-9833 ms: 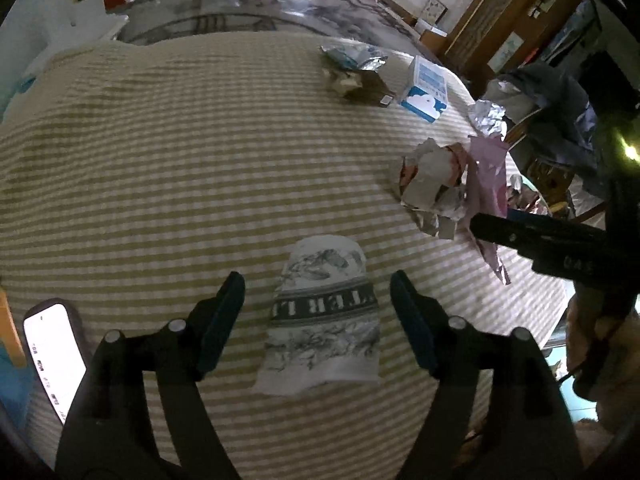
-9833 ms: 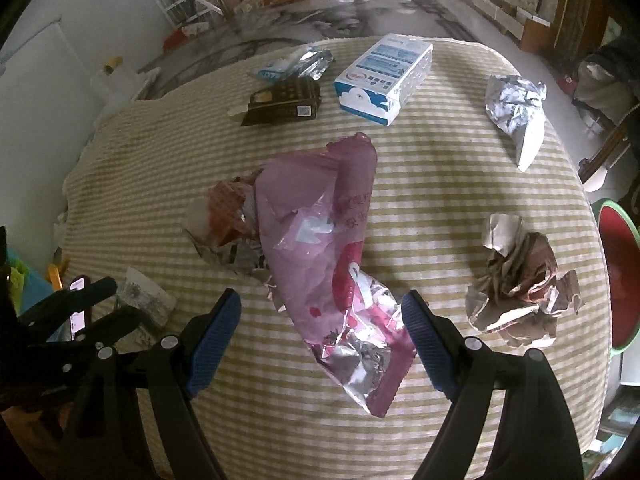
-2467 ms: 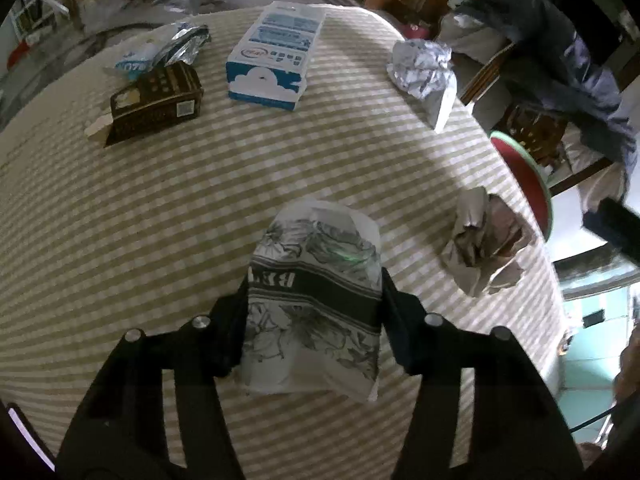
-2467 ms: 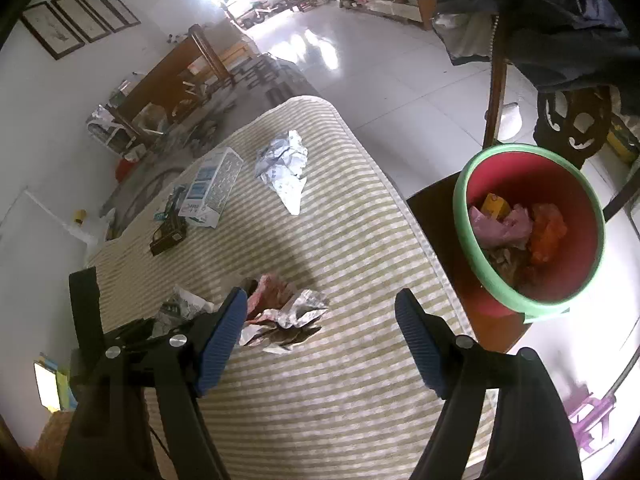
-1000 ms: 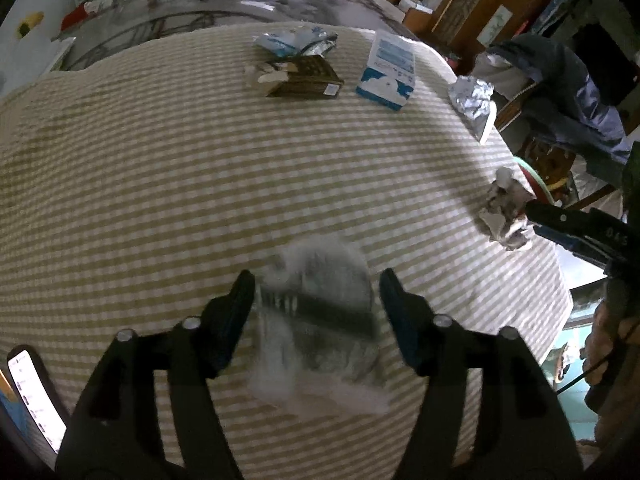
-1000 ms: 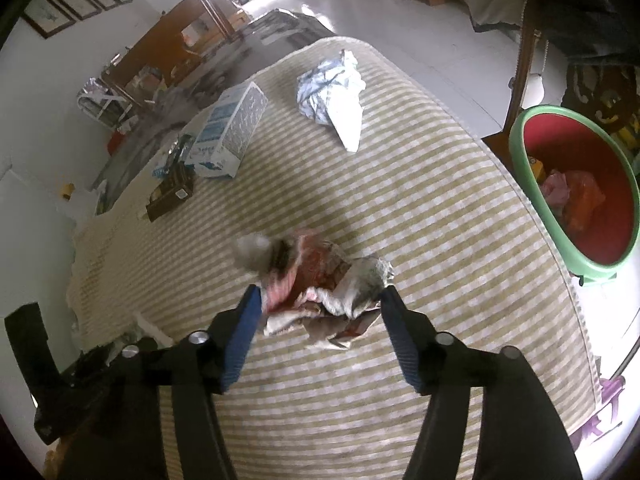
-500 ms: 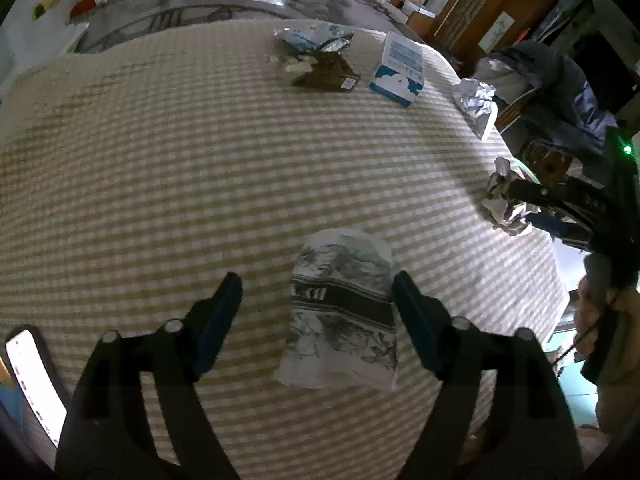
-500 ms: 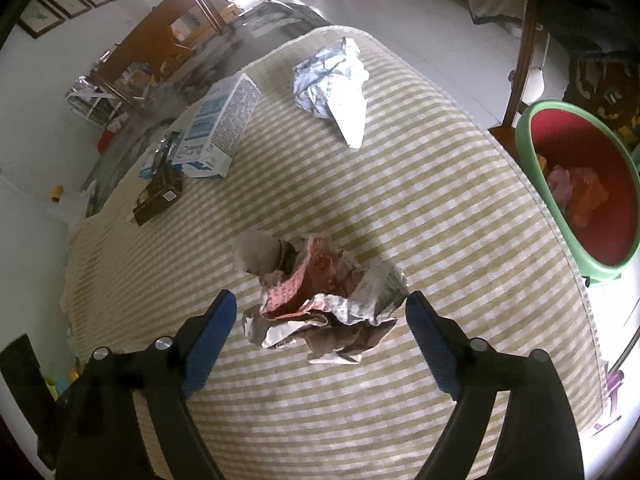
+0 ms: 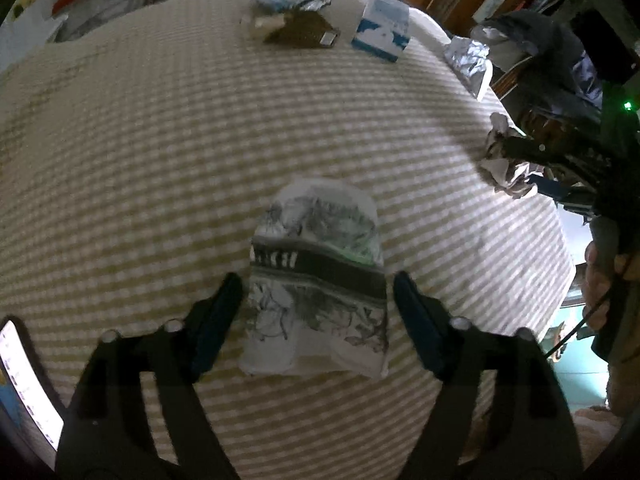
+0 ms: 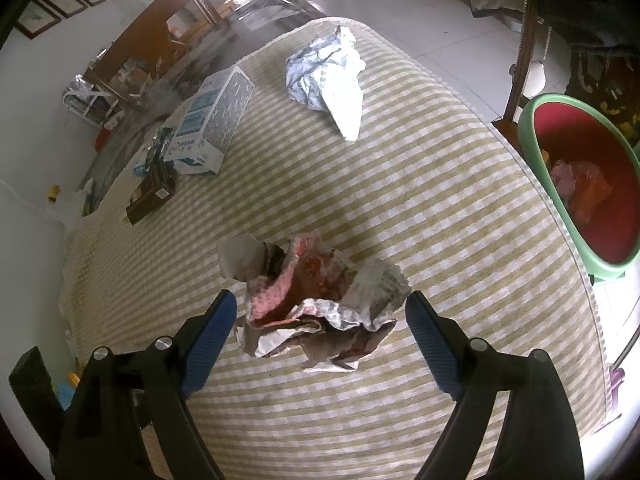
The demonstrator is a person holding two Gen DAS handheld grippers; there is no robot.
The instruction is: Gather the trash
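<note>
We have two grippers closing. The left gripper (image 9: 316, 312) straddles one flattened printed paper cup (image 9: 318, 280) on the checked tablecloth (image 9: 160, 140), pads not pressing. The right gripper (image 10: 320, 332) brackets one crumpled paper wad (image 10: 320, 312), grasping nothing. Far off lie one blue-white carton (image 10: 212, 120), one brown box (image 10: 152, 196), one foil wrapper (image 10: 328, 76). One green-rimmed bin (image 10: 536, 128) sits right.
</note>
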